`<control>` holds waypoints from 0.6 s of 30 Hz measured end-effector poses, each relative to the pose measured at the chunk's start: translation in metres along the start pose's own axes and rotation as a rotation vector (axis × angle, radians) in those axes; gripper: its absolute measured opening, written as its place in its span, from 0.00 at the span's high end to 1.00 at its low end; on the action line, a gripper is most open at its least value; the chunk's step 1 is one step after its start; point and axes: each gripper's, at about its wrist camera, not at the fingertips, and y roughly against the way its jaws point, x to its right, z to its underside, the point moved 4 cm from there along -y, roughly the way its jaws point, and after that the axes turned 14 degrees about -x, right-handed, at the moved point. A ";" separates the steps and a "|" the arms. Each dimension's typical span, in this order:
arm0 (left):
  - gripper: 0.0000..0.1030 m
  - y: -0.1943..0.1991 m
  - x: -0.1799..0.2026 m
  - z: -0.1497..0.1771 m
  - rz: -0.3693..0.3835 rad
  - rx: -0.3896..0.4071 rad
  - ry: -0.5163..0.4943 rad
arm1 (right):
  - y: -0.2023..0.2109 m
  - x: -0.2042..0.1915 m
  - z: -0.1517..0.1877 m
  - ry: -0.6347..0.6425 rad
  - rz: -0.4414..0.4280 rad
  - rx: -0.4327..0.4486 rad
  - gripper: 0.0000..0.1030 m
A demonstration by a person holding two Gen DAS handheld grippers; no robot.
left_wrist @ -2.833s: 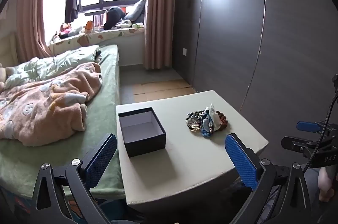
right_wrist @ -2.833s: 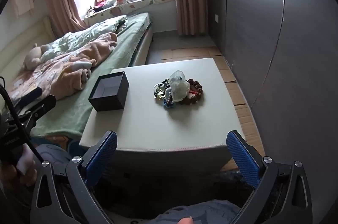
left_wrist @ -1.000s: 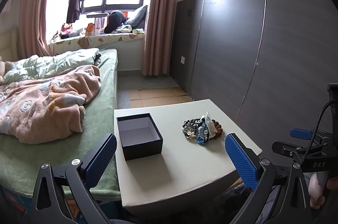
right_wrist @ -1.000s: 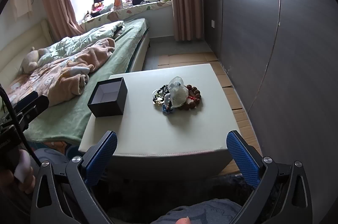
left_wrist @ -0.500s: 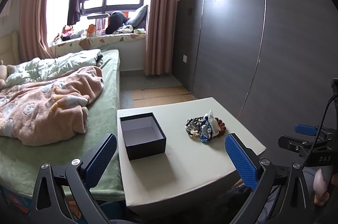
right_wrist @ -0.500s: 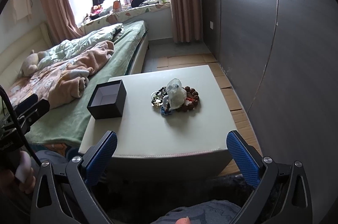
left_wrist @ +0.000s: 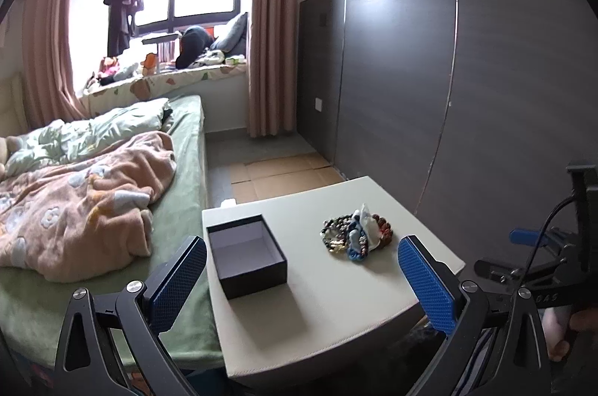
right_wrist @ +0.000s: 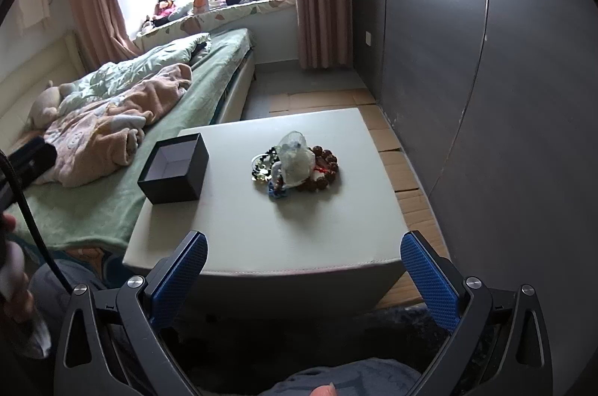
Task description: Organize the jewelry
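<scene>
Sitting at the left edge of the pale table [right_wrist: 261, 227], nearest the bed [right_wrist: 209, 82], the empty black box [right_wrist: 173, 169] has its lid off, likely ready to receive pieces. Well to its right, mid-table, lies the jewelry pile [right_wrist: 295, 166]: dark and brown bead bracelets, a blue strand, and a crinkled clear pouch on top. The left gripper [left_wrist: 302, 278] and right gripper [right_wrist: 304, 278] both hang short of the table, jaws spread wide and empty.
</scene>
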 end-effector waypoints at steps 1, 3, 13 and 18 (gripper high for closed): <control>0.01 -0.001 0.001 -0.002 0.002 0.000 -0.001 | -0.001 0.002 0.000 -0.004 -0.011 -0.004 0.00; 0.01 -0.002 0.003 -0.007 -0.001 0.003 -0.009 | -0.003 0.004 -0.001 -0.010 -0.025 -0.002 0.00; 0.01 -0.021 0.014 -0.028 0.009 -0.030 -0.040 | 0.004 0.015 -0.019 -0.021 -0.039 0.036 0.00; 0.01 -0.039 0.023 -0.041 0.029 -0.063 -0.059 | -0.002 0.026 -0.035 -0.057 -0.051 0.034 0.00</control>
